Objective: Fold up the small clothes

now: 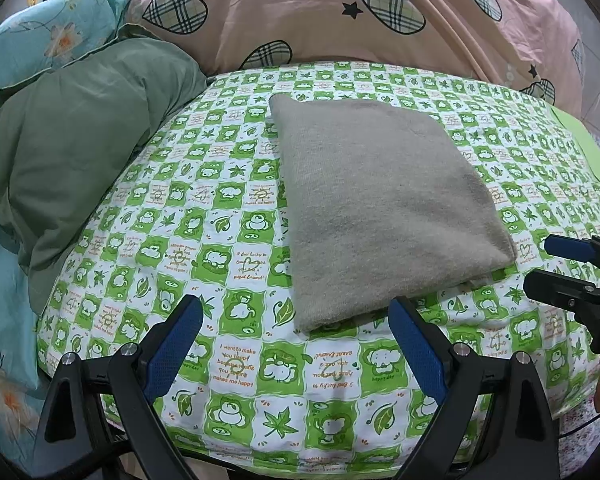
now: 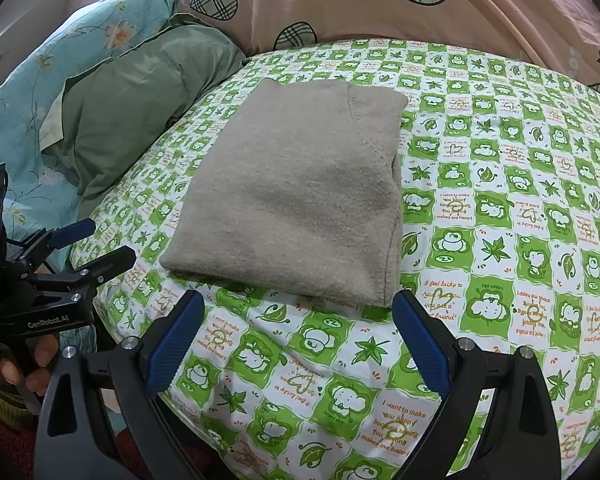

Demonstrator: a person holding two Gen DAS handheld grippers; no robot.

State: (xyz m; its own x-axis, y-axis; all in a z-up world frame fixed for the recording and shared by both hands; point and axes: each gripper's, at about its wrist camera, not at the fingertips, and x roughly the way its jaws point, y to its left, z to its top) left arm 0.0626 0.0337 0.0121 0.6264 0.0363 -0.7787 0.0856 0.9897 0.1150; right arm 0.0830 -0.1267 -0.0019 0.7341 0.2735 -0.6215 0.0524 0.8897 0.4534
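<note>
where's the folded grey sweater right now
In both wrist views the grey sweater lies folded on the green checked sheet, just ahead of both open grippers, right of the green pillow.

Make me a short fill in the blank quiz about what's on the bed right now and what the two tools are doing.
1. The folded garment lying on the sheet is ____ in colour.
2. The checked sheet under it is white and ____.
3. Both the left tool and the right tool have their jaws ____.
4. The pillow beside the sheet is plain ____.

Missing words: beige; green; open; green
</note>
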